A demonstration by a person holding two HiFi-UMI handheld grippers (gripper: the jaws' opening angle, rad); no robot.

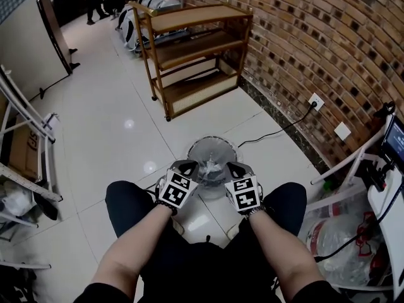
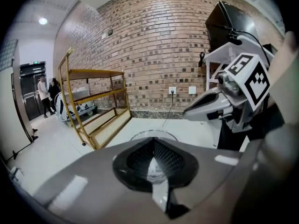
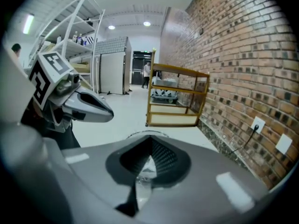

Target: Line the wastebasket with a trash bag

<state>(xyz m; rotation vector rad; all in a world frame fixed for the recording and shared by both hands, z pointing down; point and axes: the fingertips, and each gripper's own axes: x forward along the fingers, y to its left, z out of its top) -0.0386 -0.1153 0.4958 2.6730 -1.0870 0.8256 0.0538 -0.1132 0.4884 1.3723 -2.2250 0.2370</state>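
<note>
The floor (image 1: 107, 137) was white and shiny, made of big tiles, and spots of lamp light showed on it. A brick wall (image 1: 303, 36) ran along the right side of the room. A wooden shelf (image 1: 196, 49) with three boards stood next to that wall. A white socket (image 1: 316, 101) sat low on the bricks. A black cord (image 1: 278, 131) was plugged into it and lay across the floor. Far back, two people (image 2: 43, 92) stood by a dark doorway. On the left, a cardboard box (image 1: 25, 149) sat under a white rack. On the right, a clear sack (image 1: 334, 242) full of stuff lay on the floor.

The person sat with both knees showing. The round wastebasket (image 1: 212, 149) stood on the floor just in front of the knees. The trash bag (image 1: 211, 169) was thin and clear. It hung over the wastebasket, between the two grippers.

The left gripper (image 1: 187, 166) and the right gripper (image 1: 235, 168) were side by side, close above the wastebasket. The left fingers (image 2: 135, 164) were pressed together and pinched a bit of the trash bag. The right fingers (image 3: 164, 160) were pressed together too, and pinched another bit of it.
</note>
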